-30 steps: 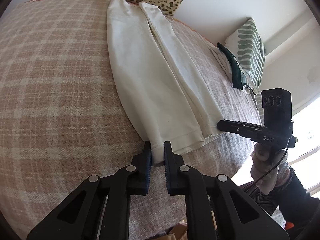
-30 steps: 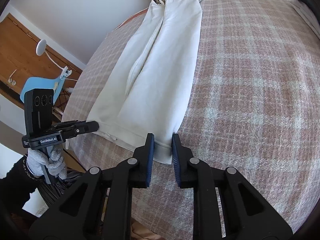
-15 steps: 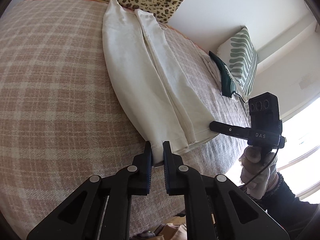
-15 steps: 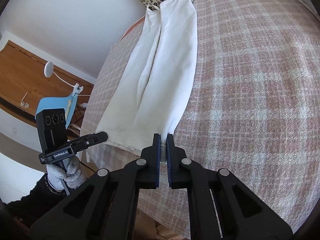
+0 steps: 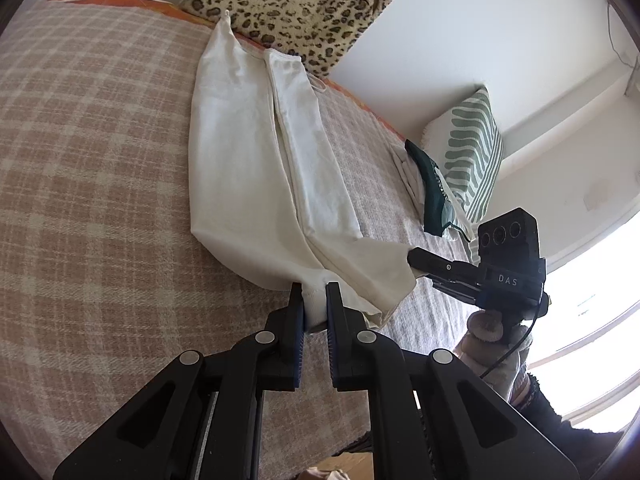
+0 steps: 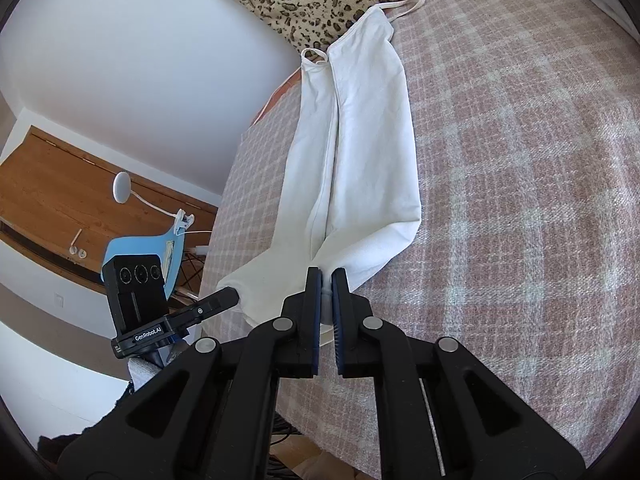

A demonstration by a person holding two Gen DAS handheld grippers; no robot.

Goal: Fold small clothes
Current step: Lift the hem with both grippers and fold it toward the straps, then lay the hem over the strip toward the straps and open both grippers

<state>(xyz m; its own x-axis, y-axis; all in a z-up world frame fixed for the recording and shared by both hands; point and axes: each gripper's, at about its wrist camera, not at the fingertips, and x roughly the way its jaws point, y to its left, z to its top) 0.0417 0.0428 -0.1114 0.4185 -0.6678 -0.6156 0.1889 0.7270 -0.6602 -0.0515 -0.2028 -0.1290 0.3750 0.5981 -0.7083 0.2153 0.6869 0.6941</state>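
A white strappy top lies folded lengthwise on the pink checked bedspread, straps towards the far end. It also shows in the right wrist view. My left gripper is shut on one corner of its near hem. My right gripper is shut on the other hem corner. Both corners are lifted a little off the bed, and the hem sags between them. Each gripper shows in the other's view, the right one and the left one.
A leopard-print bag stands at the bed's far end, just past the straps. A green-striped cushion and dark green clothes lie at the right side. A wooden desk and blue chair stand beyond the left edge.
My right gripper closed on the hem corner. Both grippers have lifted the near hem off the bed and moved it forward, so the lower part of the top now bunches.
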